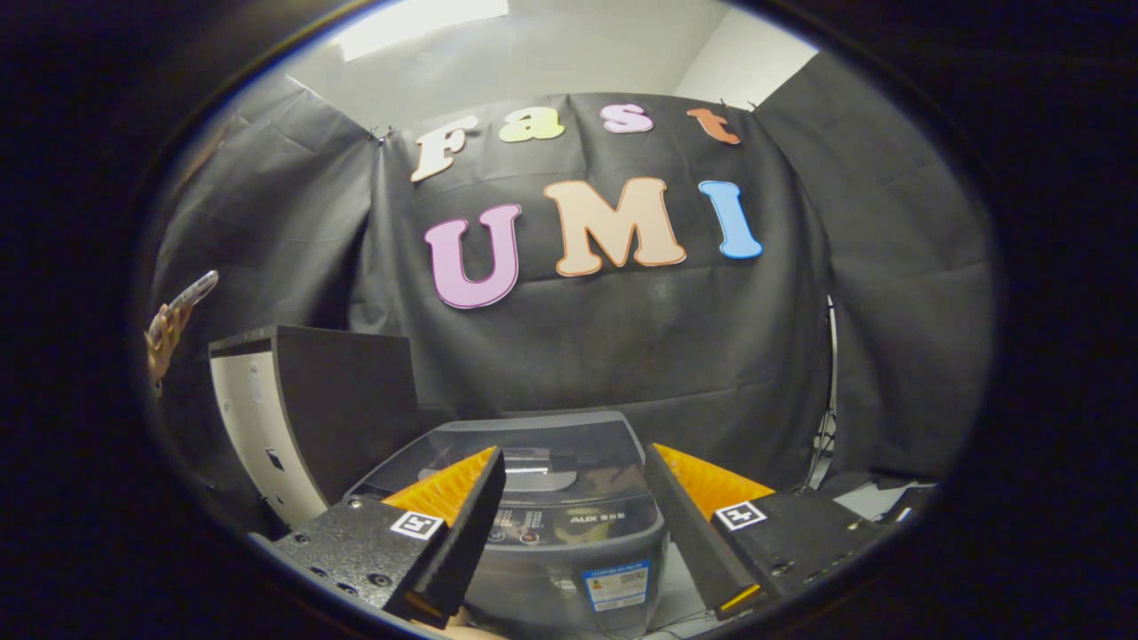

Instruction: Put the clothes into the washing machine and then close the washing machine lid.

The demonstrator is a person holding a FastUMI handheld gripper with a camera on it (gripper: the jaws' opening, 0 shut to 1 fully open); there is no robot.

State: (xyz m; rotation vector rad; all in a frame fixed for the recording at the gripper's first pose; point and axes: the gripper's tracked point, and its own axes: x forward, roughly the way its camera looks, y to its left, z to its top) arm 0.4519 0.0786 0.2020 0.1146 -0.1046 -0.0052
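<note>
A grey top-loading washing machine [569, 516] stands low ahead of me, seen between and beyond the fingers. Its dark glass lid [533, 444] lies flat and shut over the top, with the control panel [556, 520] along the near edge. My gripper [573, 462] hovers above and in front of the machine, open, with nothing between its fingers. I see no clothes.
A dark cabinet with a pale side [302, 400] stands just left of the machine. A person's hand holding a phone [173, 316] shows further left. A thin stand pole [829, 400] rises at the right, by the cloth wall.
</note>
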